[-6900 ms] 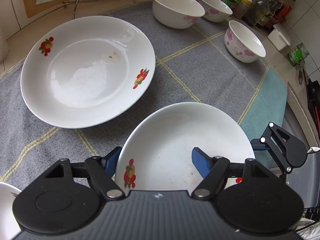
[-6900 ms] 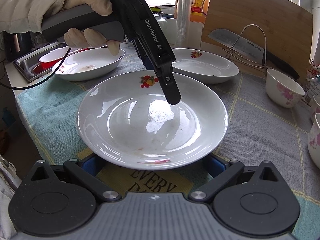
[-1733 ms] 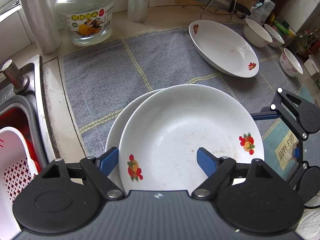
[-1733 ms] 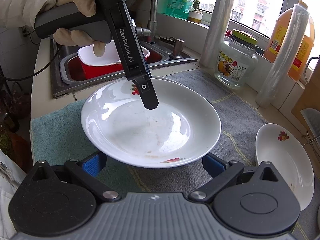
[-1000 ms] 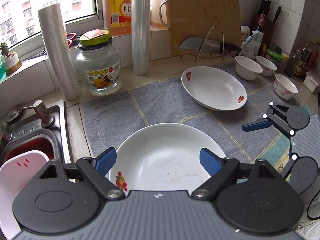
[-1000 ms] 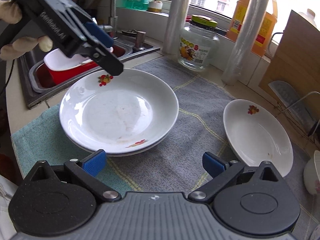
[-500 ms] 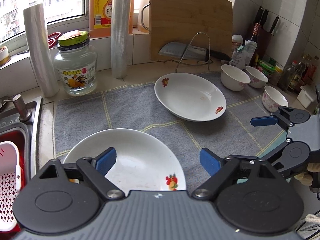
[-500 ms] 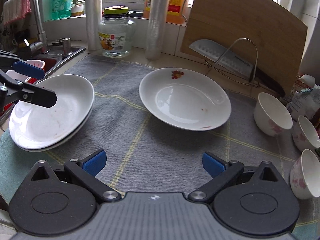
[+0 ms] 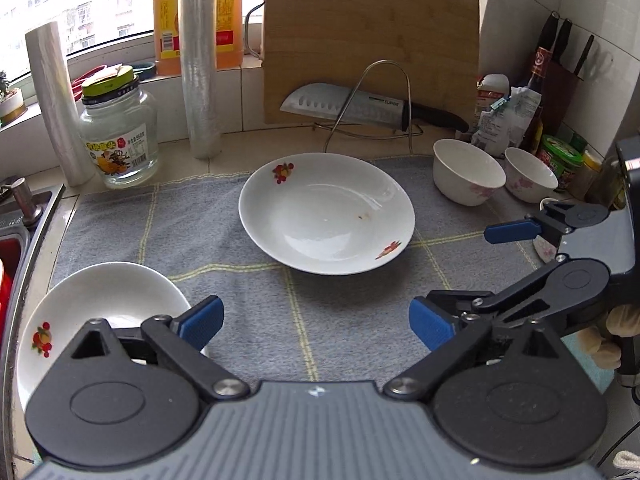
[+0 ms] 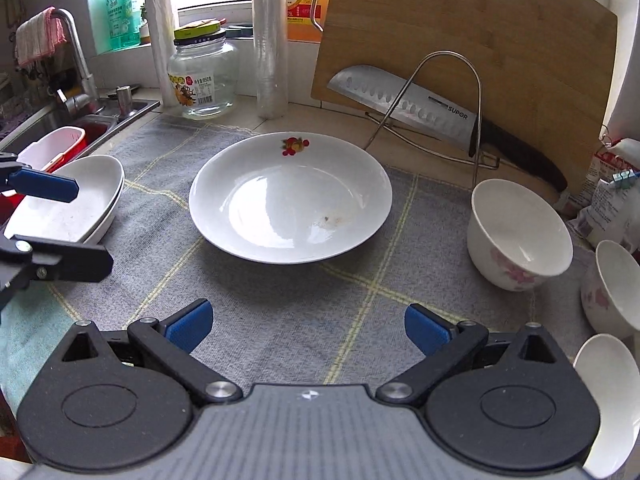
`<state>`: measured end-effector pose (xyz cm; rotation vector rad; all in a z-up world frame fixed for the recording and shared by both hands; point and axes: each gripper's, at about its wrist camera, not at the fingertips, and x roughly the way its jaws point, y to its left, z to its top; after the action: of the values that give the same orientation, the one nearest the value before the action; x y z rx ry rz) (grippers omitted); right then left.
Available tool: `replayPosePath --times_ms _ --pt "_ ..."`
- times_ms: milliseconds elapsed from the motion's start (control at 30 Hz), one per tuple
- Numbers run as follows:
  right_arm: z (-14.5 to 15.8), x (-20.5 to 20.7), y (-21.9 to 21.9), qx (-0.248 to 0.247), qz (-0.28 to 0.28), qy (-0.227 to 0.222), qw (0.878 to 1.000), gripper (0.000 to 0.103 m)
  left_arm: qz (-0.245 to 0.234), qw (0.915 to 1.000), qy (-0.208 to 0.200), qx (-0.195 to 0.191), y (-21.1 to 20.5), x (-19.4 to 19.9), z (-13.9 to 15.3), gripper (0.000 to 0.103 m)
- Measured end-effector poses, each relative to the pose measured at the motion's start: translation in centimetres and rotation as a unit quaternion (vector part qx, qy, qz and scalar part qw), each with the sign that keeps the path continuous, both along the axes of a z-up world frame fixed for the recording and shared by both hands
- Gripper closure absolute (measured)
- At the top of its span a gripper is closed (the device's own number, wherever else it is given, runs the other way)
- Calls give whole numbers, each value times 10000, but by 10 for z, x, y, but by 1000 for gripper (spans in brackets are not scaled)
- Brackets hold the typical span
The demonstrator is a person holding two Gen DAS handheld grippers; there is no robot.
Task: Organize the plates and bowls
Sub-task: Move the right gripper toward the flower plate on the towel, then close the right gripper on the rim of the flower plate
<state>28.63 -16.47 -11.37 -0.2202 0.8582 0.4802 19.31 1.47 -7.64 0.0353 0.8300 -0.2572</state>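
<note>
Now we hold both sets of tongs spread wide and empty above a grey cloth (image 9: 256,288) covering the surface. Our left tongs (image 9: 316,322) hover near the front edge, and our right tongs (image 10: 306,326) hang beside them, both aimed at a single white plate (image 10: 290,200) with fruit prints lying alone mid-cloth. Toward the sink-side edge sit stacked plates (image 10: 68,204), nested one in the other, likely the pile the lone plate should join. Along the opposite edge stand white bowls (image 10: 520,232) with pink flowers, apart and not yet nested. We judge the lone plate is next to lift: its raised rim gives the fingers a lip to pinch. A knife (image 10: 420,108) rests on a wire rack behind, clear of our reach.
</note>
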Motion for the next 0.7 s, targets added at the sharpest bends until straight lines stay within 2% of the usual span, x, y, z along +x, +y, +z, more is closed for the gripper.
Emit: replayPosePath --times_ms 300,467,700 --pt "9 41 -18 319 -79 133 9994 0 188 9997 -85 120 -20 11 -11 4" --pt "11 66 -18 521 -121 382 9978 0 281 9993 -44 223 -24 28 -18 4" --pt "9 101 -2 547 -10 625 9965 0 -7 9987 216 454 -28 49 -32 5"
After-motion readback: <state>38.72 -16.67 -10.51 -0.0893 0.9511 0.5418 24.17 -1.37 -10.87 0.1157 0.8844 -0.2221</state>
